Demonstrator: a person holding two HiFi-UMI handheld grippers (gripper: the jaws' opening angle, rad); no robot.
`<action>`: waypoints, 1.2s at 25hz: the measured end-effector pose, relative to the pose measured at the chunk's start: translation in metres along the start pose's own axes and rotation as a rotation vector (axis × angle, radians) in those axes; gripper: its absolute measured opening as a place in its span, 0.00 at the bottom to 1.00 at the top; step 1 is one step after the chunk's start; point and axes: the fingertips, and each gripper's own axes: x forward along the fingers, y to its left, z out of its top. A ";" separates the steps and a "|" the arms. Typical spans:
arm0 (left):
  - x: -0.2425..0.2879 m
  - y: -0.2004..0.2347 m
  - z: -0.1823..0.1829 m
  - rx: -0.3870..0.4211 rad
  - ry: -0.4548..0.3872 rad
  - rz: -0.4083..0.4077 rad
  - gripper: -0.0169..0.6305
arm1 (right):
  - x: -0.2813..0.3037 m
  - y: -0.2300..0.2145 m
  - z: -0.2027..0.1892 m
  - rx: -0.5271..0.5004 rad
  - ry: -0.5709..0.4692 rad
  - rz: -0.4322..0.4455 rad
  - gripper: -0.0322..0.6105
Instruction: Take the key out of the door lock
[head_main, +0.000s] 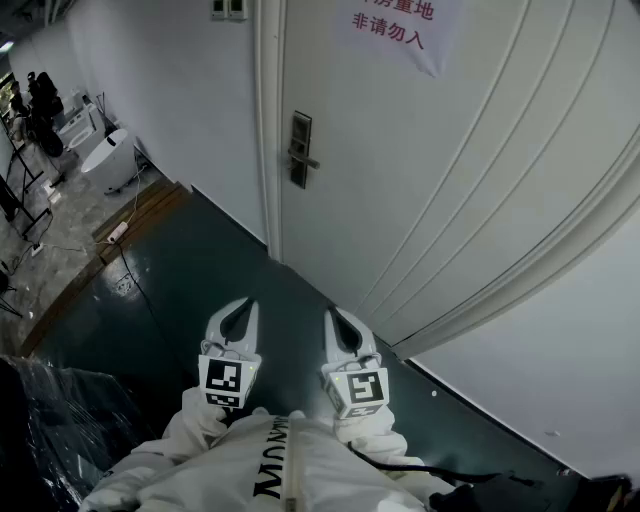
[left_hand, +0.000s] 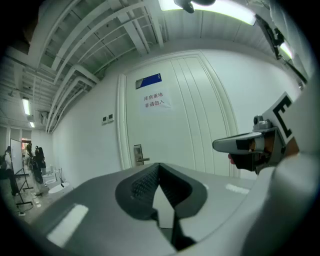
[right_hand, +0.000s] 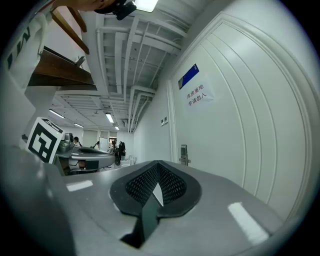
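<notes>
Key too small to make out. Door lock (head_main: 300, 150) sits at upper centre of head view on white door (head_main: 430, 180), well ahead of both grippers. Lock plate upright, lever pointing frame right. Left gripper (head_main: 247, 308) and right gripper (head_main: 333, 314) hover side by side at lower centre, both clenched and empty. Lock lies between their lines, neither clearly nearer. Door frame (head_main: 268, 120) runs just left of lock. Dark floor (head_main: 220, 270) ahead looks open; cable (head_main: 130, 270) lies off to left.

The lock (head_main: 300, 150) is too small to tell whether a key sits in it. The top edge cuts off the notice (head_main: 392, 28).
</notes>
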 end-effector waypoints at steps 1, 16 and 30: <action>0.000 -0.003 0.000 0.001 0.002 0.000 0.03 | -0.002 0.000 -0.001 0.002 -0.001 0.008 0.05; -0.006 -0.029 -0.010 0.000 0.036 0.023 0.03 | -0.019 -0.012 -0.009 0.054 -0.017 0.077 0.05; 0.002 -0.028 -0.013 -0.001 0.039 0.030 0.03 | -0.017 -0.023 -0.015 0.082 -0.012 0.058 0.05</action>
